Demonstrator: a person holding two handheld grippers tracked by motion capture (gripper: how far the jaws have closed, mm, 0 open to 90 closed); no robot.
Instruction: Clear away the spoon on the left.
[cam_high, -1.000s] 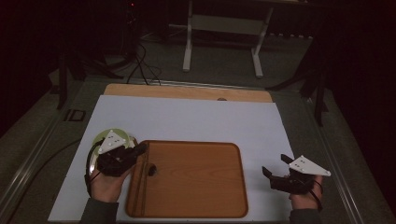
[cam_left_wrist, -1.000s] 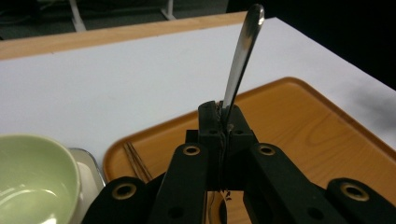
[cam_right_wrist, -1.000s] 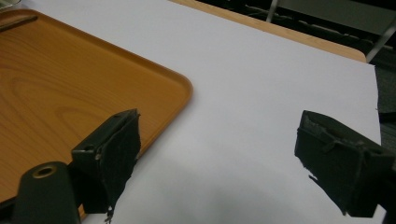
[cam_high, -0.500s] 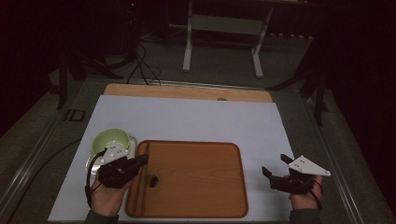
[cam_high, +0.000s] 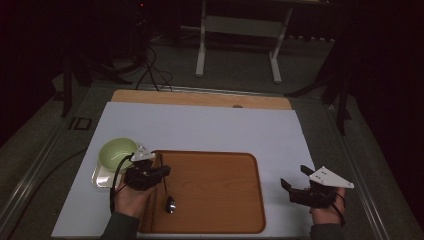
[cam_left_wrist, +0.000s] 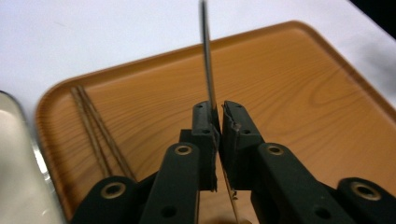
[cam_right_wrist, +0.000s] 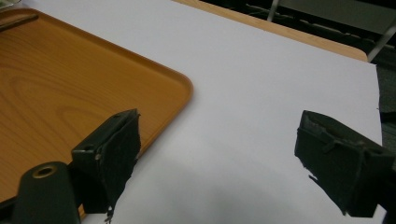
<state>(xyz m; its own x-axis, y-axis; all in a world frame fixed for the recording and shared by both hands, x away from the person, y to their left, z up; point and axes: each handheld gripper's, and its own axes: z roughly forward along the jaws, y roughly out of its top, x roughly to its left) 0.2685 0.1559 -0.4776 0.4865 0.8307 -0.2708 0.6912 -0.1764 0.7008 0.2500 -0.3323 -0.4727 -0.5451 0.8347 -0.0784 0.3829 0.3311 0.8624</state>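
The left gripper (cam_left_wrist: 217, 114) pinches the thin spoon (cam_high: 167, 192) by its handle over the tray (cam_high: 220, 190) (light, hard, slippery); right gripper (cam_high: 300, 190) gapes wide

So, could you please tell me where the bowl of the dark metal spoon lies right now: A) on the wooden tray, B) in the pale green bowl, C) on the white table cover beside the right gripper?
A: the dark metal spoon lies with its bowl on the wooden tray, its thin handle between the left gripper jaws, apart from the pale green bowl.
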